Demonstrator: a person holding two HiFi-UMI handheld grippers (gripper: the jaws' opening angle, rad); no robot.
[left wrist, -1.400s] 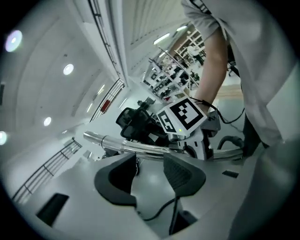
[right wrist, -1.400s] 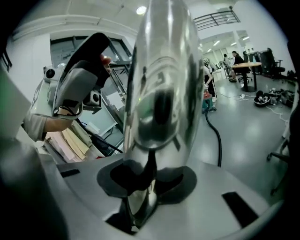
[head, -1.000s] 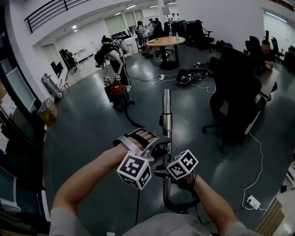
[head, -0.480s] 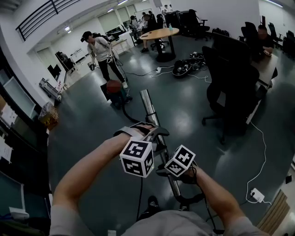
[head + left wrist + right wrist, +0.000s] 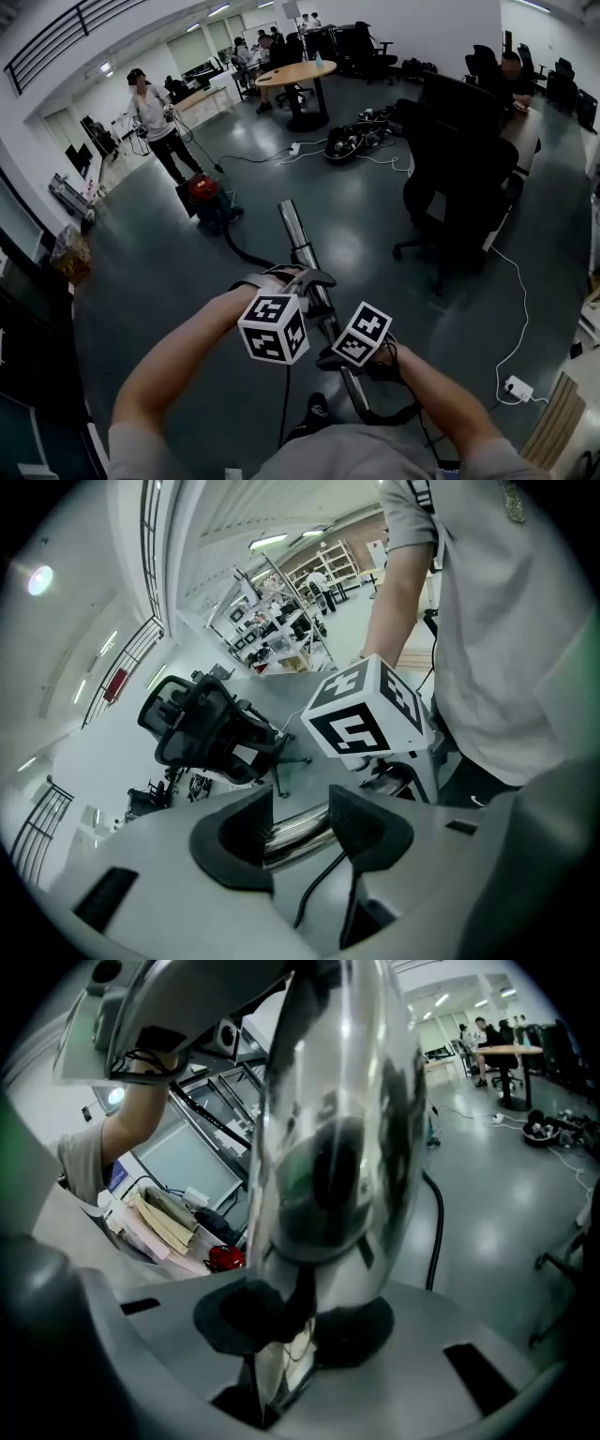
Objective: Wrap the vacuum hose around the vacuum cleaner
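left tool (image 5: 302, 823), right tool (image 5: 298, 1321) gripping chrome tube (image 5: 293, 230), hose (image 5: 241, 251) to vacuum cleaner (image 5: 202, 193)

Glossy dark floor (image 5: 141, 281) all round: red vacuum cleaner (image 5: 202, 192) sitting at ten o'clock, its hose (image 5: 242, 253) trailing off, tangle of cables (image 5: 352, 142) at one, office chair (image 5: 450, 202) at two, white power strip (image 5: 517, 385) down at four.

vacuum cleaner (image 5: 203, 191) — red, distant | hose (image 5: 234, 249) — black, unwrapped, trailing to chrome wand (image 5: 297, 238)
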